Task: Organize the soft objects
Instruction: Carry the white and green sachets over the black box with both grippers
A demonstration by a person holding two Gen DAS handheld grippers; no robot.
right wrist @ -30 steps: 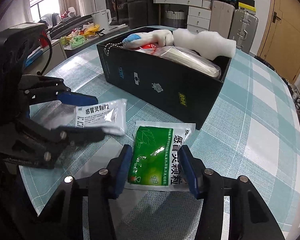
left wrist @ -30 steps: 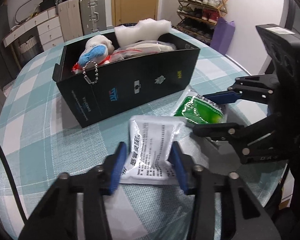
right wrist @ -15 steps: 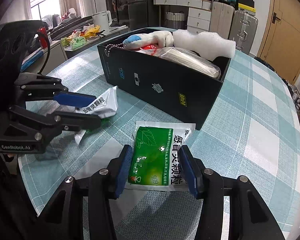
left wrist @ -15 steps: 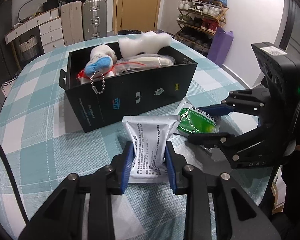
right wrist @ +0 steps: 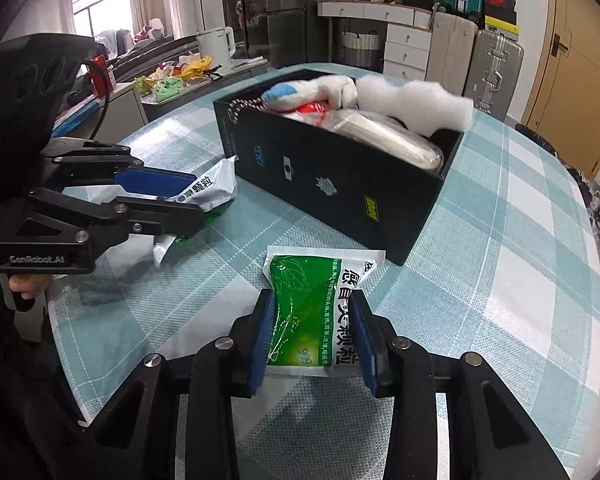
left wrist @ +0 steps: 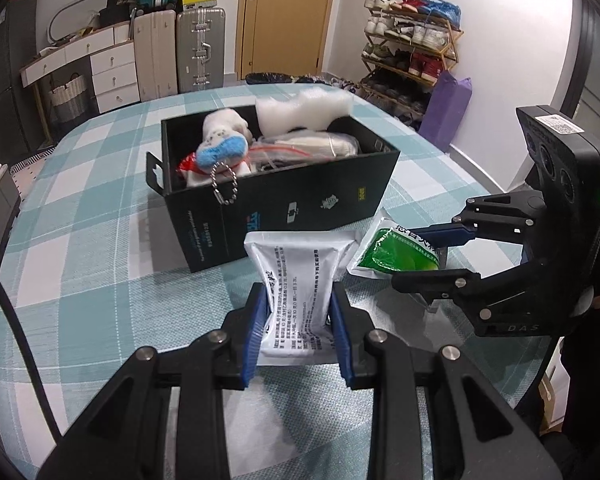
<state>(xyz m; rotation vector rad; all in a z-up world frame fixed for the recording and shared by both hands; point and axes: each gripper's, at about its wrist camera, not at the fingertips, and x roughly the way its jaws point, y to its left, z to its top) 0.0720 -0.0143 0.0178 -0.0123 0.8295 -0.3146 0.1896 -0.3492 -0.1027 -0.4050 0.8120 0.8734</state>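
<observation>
Several soft items (left wrist: 224, 148) fill black box (left wrist: 300, 200).

The green sachet (right wrist: 314, 312) is shining like glossy plastic (white sachet (left wrist: 300, 276) too), and the tablecloth (right wrist: 500, 280) is looking woven, matt.

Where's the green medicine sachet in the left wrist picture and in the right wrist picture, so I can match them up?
Left wrist view: the green medicine sachet sits right of centre, pinched in the right tongs coming in from the right edge.
Right wrist view: it is bottom centre, squeezed between that camera's own blue pads.
Shared landmark: the black box just behind it.
</observation>
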